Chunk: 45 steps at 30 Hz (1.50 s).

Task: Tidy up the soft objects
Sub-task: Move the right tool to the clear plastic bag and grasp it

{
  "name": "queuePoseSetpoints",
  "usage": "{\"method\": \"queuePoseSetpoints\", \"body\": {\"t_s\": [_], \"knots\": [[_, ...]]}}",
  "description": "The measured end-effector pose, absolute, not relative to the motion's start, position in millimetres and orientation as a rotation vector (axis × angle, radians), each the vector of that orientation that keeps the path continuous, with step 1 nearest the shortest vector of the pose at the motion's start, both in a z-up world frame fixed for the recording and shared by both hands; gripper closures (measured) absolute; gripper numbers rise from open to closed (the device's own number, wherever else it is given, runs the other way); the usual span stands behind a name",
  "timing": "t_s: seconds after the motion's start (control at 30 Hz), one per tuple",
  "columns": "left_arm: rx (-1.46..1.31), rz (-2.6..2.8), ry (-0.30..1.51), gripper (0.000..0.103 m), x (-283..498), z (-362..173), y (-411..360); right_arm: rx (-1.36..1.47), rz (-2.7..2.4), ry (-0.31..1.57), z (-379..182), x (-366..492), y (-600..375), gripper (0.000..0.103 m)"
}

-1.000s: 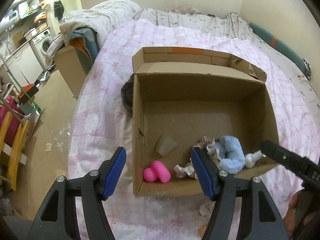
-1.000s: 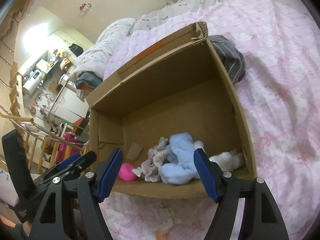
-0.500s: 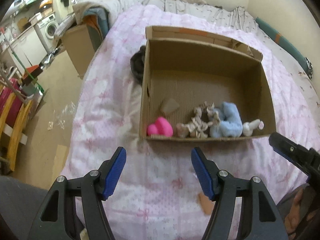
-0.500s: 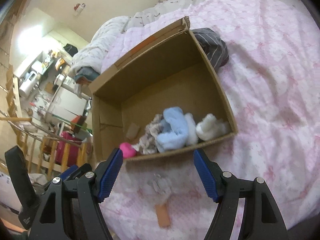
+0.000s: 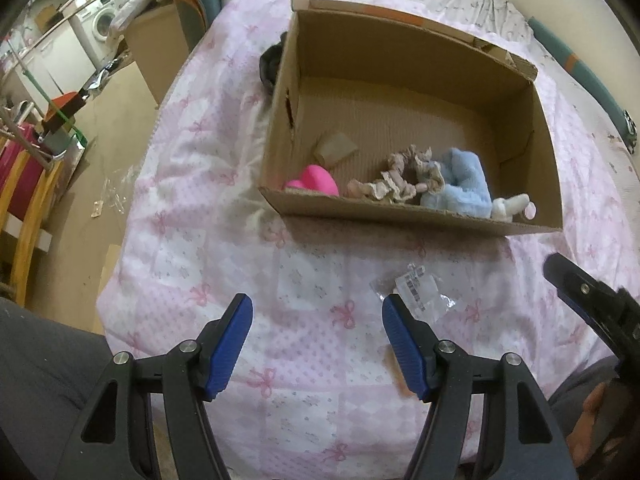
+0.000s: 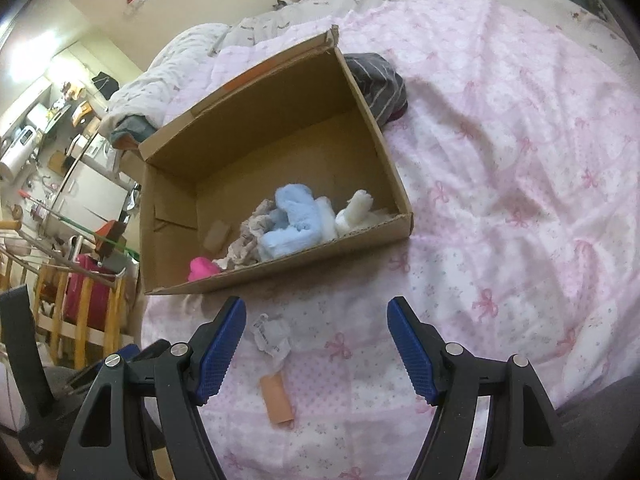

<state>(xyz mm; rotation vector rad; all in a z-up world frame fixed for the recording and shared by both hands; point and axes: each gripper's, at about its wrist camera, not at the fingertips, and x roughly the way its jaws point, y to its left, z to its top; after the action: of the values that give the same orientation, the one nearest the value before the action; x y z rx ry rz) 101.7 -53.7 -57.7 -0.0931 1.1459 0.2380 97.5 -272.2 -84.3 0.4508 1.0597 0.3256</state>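
At the far left, past the bed's edge, lies the floor (image 5: pixel 100 128) with a washing machine (image 5: pixel 102 24) in the background. The left gripper (image 5: pixel 316 332) hangs over the pink bow-print bedspread (image 5: pixel 208 216) with its blue pads wide apart and nothing between them. Above it sits the open cardboard box (image 5: pixel 400 216), resting on the bedspread. Inside the box, along its near wall, the soft things lie in a row: a pink toy (image 5: pixel 314 180) toward the left corner, a beige frilly scrunchie (image 5: pixel 404 178) just beside it, then a light blue plush piece (image 5: pixel 460 188) touching the scrunchie, and a white plush item (image 5: pixel 510 206) at the right end. A small tan scrap (image 5: pixel 334 148) lies on the box floor behind the pink toy. A dark striped cloth (image 6: pixel 376 80) lies against the outside of the box's far corner. In front of the box, on the bedspread, is a crumpled clear wrapper with a label (image 5: pixel 418 288), near the left gripper's right finger, and a small tan tag (image 6: pixel 276 398) lies nearer still. The right gripper (image 6: pixel 316 340) likewise stands open and empty over the bedspread, right of the wrapper
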Motion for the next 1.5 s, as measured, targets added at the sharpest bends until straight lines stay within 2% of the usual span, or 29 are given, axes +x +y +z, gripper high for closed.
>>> {"method": "queuePoseSetpoints", "body": {"t_s": [0.43,0.47,0.5,0.57,0.6,0.63,0.73,0.83,1.23,1.5], "knots": [[-0.058,0.131,1.353,0.041,118.7,-126.1,-109.0,0.644,0.320,1.136,-108.4,109.7,-289.0,0.025],[-0.041,0.139,1.365,0.045,120.9,-130.6,-112.5,0.648,0.322,1.139,-108.6,109.6,-289.4,0.025],[-0.037,0.154,1.369,0.055,122.2,-133.0,-114.0,0.650,0.323,1.141,-108.8,109.4,-289.6,0.025],[-0.064,0.157,1.375,0.060,126.0,-136.8,-114.6,0.654,0.327,1.143,-108.5,109.7,-289.5,0.025],[-0.065,0.155,1.381,0.066,127.7,-139.0,-115.0,0.659,0.328,1.143,-108.7,110.1,-290.2,0.025],[-0.059,0.154,1.387,0.079,129.2,-140.9,-115.3,0.664,0.329,1.146,-109.2,110.3,-290.5,0.025],[-0.054,0.140,1.398,0.090,132.6,-146.2,-114.2,0.672,0.336,1.156,-110.9,111.4,-290.4,0.025],[-0.069,0.111,1.399,0.097,132.2,-146.1,-105.8,0.671,0.347,1.160,-111.0,111.9,-289.1,0.026],[-0.115,0.048,1.328,0.099,116.3,-100.8,-38.7,0.639,0.372,1.183,-112.5,112.0,-279.0,0.025],[-0.082,0.095,1.291,0.099,114.7,-82.9,-2.1,0.454,0.456,1.268,-121.7,115.0,-232.2,0.025]]}}
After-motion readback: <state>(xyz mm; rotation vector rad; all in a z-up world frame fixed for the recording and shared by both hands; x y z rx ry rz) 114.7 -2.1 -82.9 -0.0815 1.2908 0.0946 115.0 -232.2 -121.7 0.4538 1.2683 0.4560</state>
